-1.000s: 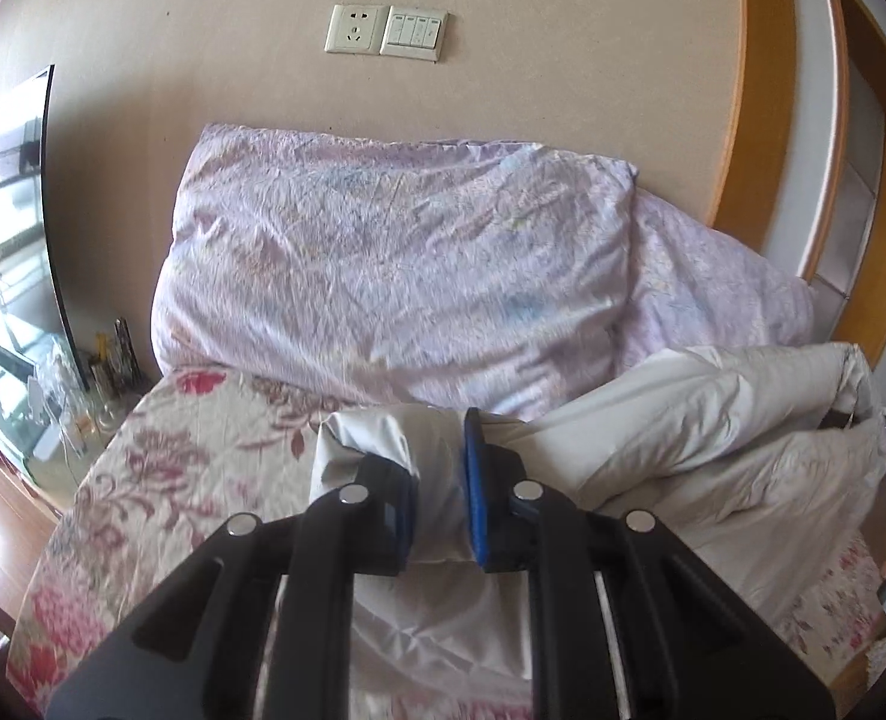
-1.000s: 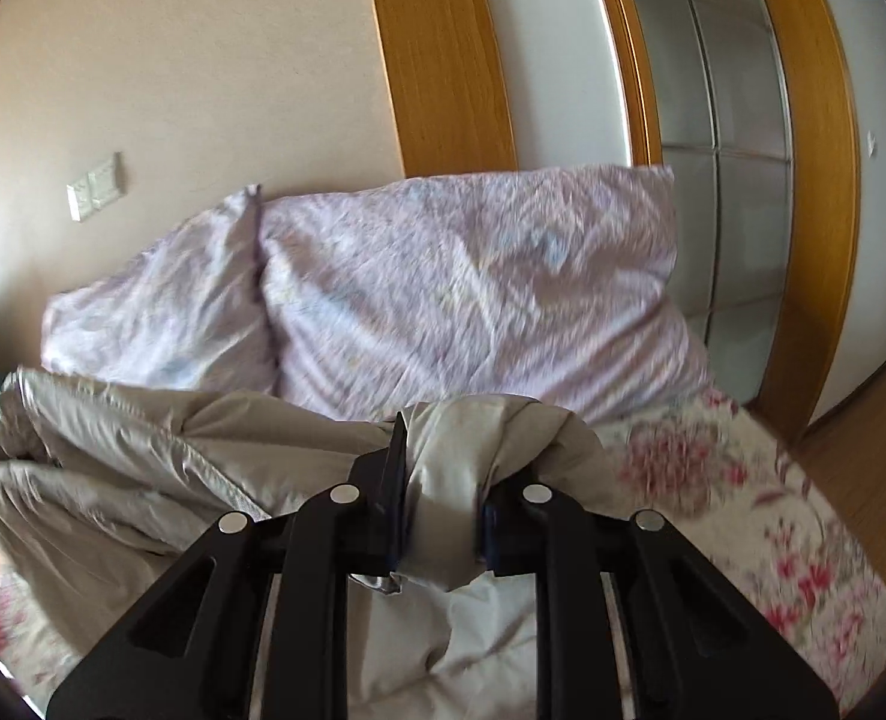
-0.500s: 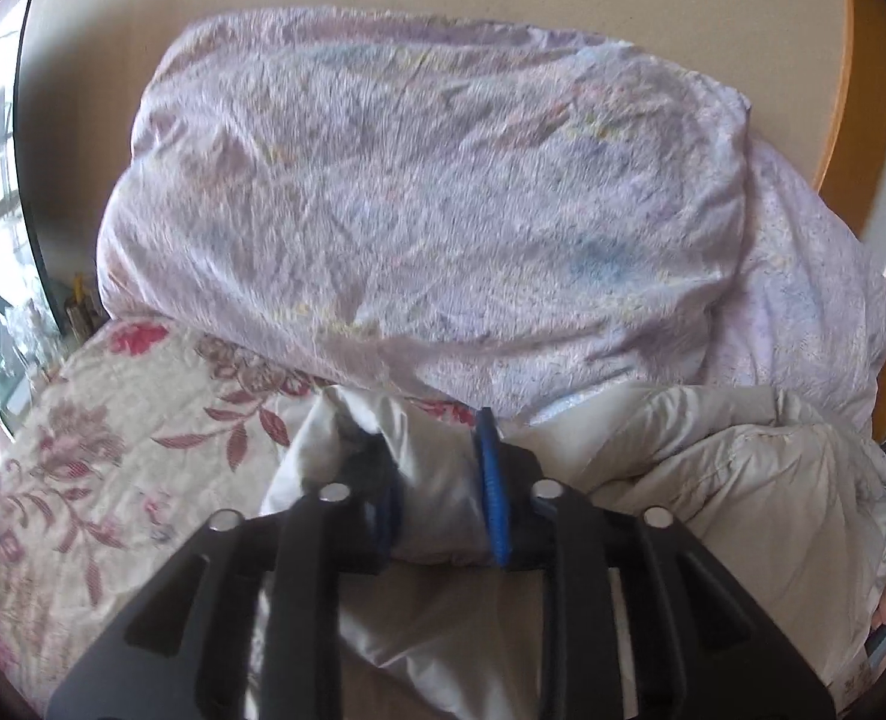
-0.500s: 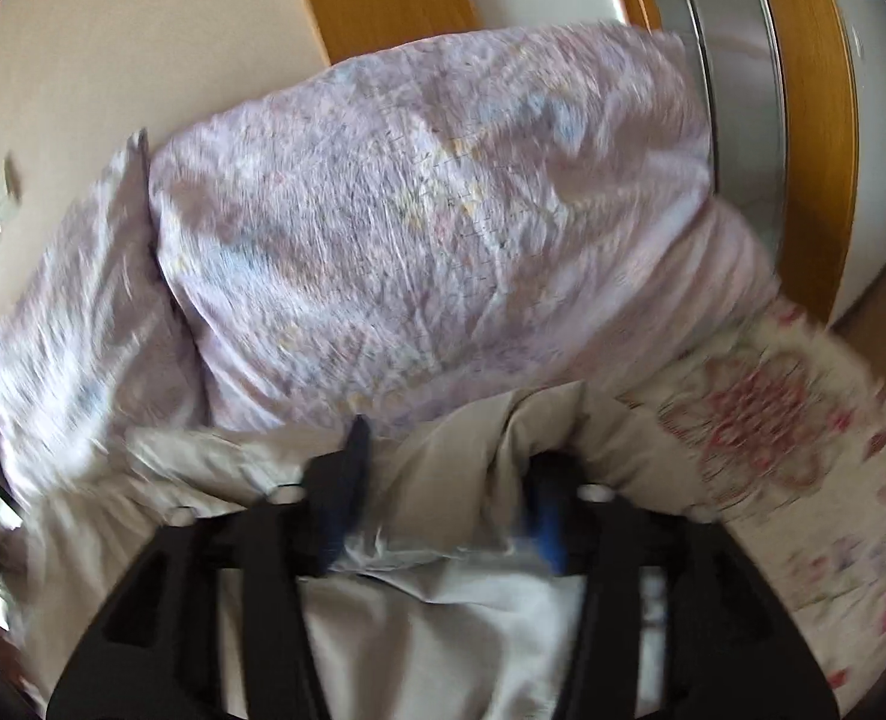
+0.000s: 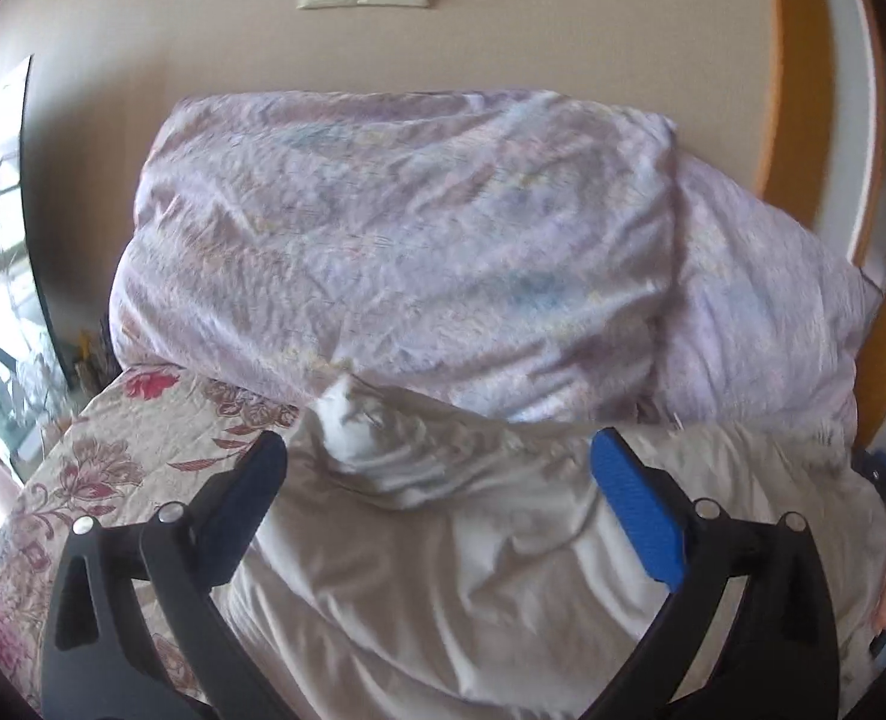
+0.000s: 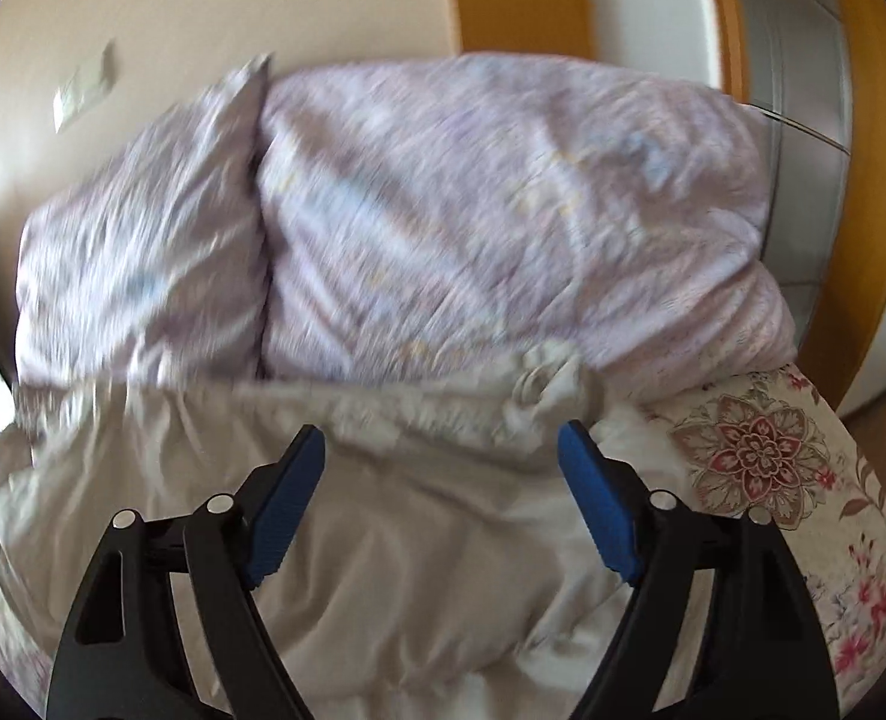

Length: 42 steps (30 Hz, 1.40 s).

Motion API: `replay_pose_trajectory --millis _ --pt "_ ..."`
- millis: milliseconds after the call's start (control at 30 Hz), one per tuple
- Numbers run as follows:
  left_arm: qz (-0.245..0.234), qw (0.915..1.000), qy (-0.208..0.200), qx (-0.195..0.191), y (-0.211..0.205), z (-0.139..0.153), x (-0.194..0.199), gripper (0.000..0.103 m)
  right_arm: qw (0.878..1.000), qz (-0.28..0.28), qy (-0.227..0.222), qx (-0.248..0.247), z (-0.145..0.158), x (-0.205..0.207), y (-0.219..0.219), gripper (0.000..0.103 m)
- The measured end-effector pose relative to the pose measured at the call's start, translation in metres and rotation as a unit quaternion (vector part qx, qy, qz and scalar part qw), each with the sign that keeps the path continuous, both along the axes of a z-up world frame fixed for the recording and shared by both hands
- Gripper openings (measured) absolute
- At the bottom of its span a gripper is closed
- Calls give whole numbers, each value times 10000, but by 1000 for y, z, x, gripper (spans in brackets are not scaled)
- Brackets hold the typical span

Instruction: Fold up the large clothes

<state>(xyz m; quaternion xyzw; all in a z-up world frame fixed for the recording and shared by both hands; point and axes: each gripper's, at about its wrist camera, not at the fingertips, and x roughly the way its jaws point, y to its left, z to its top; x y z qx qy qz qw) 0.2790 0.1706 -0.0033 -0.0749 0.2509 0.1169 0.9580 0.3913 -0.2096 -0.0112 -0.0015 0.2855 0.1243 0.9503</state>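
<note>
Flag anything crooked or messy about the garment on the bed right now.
The beige garment lies rumpled, not flat. One bunched corner pokes up against the left pillow, another against the right pillow. Both grippers are open above it.

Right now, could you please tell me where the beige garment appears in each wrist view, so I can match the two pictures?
Left wrist view: the beige garment fills the lower centre and right, under the open left gripper.
Right wrist view: it fills the lower centre and left, under the open right gripper.
Shared landmark: the lilac pillows behind its far edge, against the wall.
</note>
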Motion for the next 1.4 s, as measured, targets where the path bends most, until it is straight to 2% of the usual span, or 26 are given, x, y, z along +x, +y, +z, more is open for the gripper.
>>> replay_pose_trajectory --millis 167,233,300,567,933,1267,1400 --pt "-177 9966 282 757 -29 -28 11 101 9971 127 306 -687 -21 3 25 73" --pt "-113 9941 500 957 -32 -43 24 100 9935 -3 561 -994 -37 15 31 72" --pt "4 9921 710 1037 -31 -54 38 98 9919 -123 734 -1031 -49 25 30 72" --pt "525 9902 1055 755 -13 -75 83 101 9888 -552 1145 -777 -68 65 28 76" --pt "496 9912 1165 377 0 -96 115 101 9891 -752 1009 -766 -85 83 35 82" --pt "496 9890 1354 316 4 -107 128 101 9882 -742 1123 -730 -97 100 30 85" --pt "587 9877 1387 419 2 -104 125 101 9881 -762 1118 -727 -97 102 27 86"
